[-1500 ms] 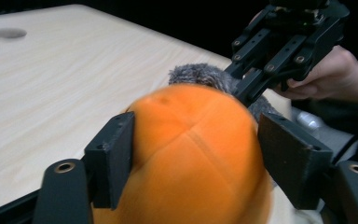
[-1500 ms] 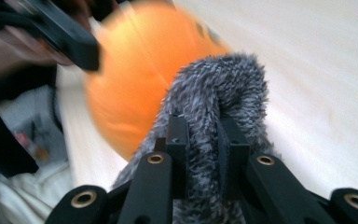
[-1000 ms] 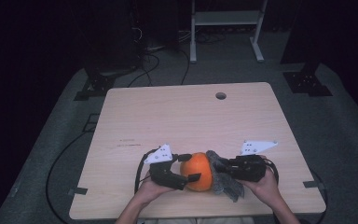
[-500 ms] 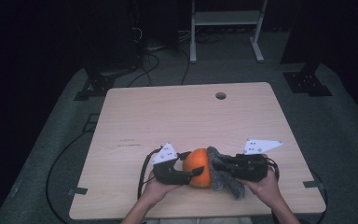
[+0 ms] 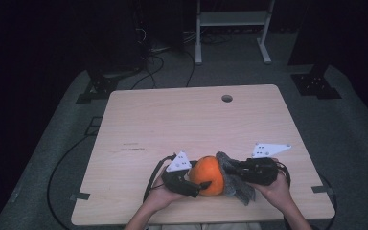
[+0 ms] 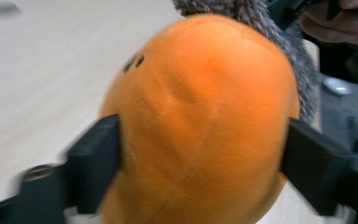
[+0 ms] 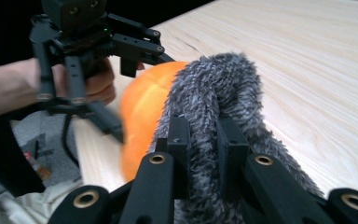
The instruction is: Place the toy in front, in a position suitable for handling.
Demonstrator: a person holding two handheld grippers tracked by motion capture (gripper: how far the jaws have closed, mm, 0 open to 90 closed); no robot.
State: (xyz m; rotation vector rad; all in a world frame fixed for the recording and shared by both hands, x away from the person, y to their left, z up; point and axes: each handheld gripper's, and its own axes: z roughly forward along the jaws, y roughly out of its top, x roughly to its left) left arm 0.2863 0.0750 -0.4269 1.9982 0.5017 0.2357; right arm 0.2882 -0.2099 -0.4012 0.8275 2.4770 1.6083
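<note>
Tongs pinching grey fur, orange plush

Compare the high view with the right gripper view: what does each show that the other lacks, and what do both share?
High view alone: the whole table with a round hole near its far edge, the floor, a white stand, and the right claw from outside.

Right gripper view alone: its own jaws pinched shut on a fold of grey fur, close up.

Both: the orange plush ball, the grey fur, the left claw at the ball, and light wood.
</note>
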